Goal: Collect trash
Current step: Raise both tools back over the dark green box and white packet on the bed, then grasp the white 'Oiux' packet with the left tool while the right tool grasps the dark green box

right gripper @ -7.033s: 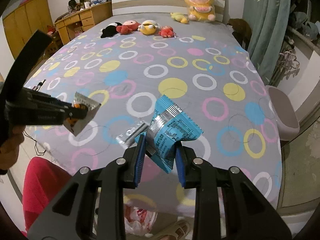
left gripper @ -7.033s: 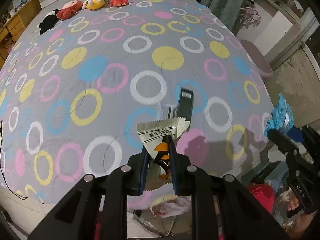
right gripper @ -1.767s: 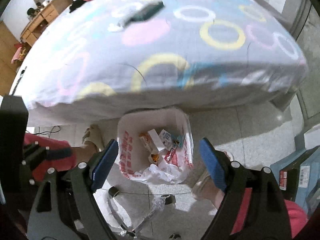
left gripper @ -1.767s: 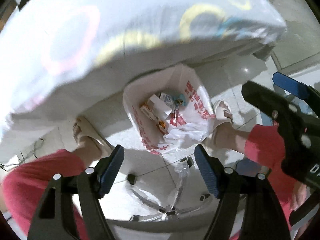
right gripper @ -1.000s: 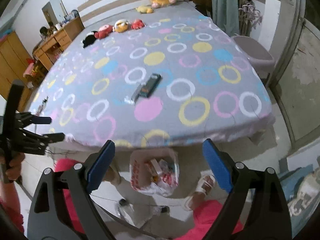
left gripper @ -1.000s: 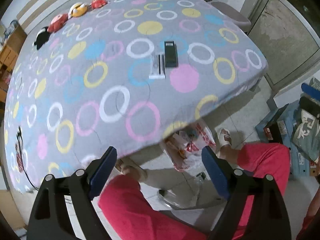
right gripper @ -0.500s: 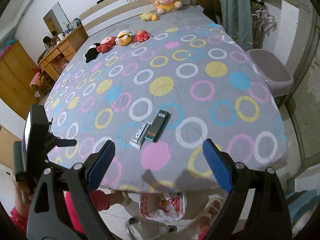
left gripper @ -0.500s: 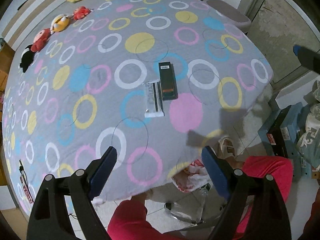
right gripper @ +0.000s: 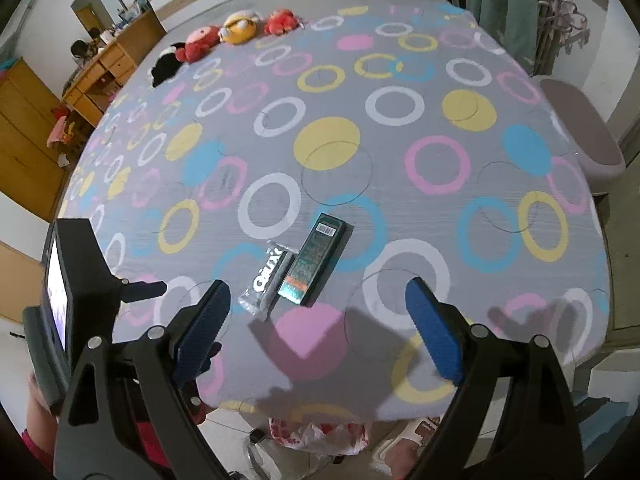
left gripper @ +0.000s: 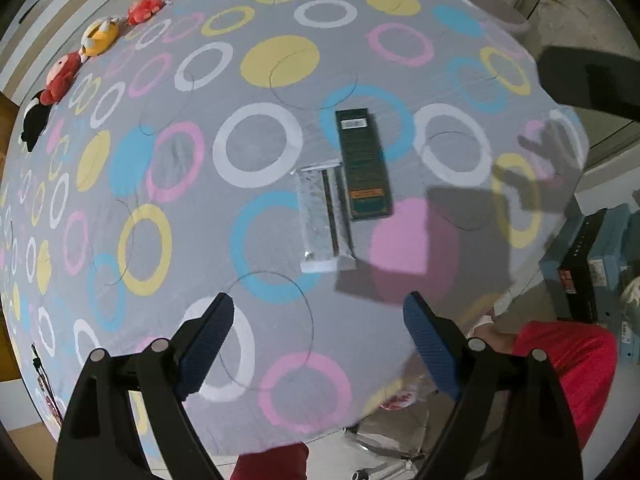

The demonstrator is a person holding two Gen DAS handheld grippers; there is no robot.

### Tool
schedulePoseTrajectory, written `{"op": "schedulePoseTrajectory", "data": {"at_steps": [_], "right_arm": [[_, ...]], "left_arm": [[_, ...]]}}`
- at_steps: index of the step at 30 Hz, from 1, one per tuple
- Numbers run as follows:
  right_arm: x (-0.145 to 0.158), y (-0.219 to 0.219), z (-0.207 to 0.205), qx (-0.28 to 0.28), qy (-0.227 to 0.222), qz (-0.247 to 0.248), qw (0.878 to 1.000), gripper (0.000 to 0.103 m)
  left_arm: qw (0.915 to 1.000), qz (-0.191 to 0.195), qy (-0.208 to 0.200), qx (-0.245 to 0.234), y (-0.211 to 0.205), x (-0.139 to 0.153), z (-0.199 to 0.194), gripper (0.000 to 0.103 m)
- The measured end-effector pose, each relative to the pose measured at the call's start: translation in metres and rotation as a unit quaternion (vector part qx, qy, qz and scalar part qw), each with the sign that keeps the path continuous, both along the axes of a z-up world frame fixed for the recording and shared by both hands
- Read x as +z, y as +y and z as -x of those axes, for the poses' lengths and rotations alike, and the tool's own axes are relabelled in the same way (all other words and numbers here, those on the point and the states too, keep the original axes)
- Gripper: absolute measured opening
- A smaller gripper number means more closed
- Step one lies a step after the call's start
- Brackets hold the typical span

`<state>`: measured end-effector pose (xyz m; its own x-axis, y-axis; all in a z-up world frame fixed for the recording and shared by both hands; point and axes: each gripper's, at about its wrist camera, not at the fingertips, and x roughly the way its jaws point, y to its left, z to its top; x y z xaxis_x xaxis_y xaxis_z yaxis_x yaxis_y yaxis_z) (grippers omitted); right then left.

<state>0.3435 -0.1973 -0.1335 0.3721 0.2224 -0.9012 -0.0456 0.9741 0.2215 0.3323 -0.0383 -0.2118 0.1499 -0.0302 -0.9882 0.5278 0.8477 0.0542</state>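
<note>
A dark green box (left gripper: 363,164) (right gripper: 317,264) and a clear plastic wrapper (left gripper: 325,218) (right gripper: 267,278) lie side by side on the bed's grey circle-patterned cover (left gripper: 200,208) (right gripper: 400,152). My left gripper (left gripper: 318,332) hangs open above the cover, just short of the wrapper, nothing between its blue pads. My right gripper (right gripper: 318,312) is also open and empty, near the box's close end. The left gripper's body (right gripper: 76,284) shows at the right wrist view's left edge. A white and red plastic bag (right gripper: 320,436) with trash sits on the floor below the bed's edge.
Plush toys (right gripper: 224,34) (left gripper: 80,52) line the bed's far end. A grey-purple stool (right gripper: 580,132) stands to the right of the bed, blue boxes (left gripper: 596,248) on the floor. A person's red-trousered legs (left gripper: 560,364) are at the bed's near edge. Wooden furniture (right gripper: 32,128) stands left.
Both grippers have come forward and lower over the bed, open throughout. The box and wrapper look larger and closer; the floor bag has slipped toward the bottom of each view.
</note>
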Motion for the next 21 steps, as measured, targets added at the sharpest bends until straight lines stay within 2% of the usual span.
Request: {"op": "schedulePoseTrajectory", "data": {"at_steps": [4,8,14,21], "right_arm": [[-0.029,0.004,-0.025,-0.008,0.024,0.000,1.000,0.087],[-0.059,0.005,-0.045,-0.018,0.047,-0.003,0.999,0.087],[-0.107,0.005,-0.078,-0.048,0.091,-0.005,0.995,0.087],[-0.142,0.020,-0.102,-0.057,0.119,0.008,0.991,0.087]], "left_arm": [[0.9999,0.010,0.013,0.005,-0.001,-0.023,-0.015,0.084],[0.9999,0.006,0.010,0.003,-0.002,-0.041,-0.023,0.084],[0.9999,0.007,0.008,0.013,-0.002,-0.059,-0.034,0.084],[0.9998,0.004,0.009,0.014,0.000,-0.072,-0.043,0.084]]}}
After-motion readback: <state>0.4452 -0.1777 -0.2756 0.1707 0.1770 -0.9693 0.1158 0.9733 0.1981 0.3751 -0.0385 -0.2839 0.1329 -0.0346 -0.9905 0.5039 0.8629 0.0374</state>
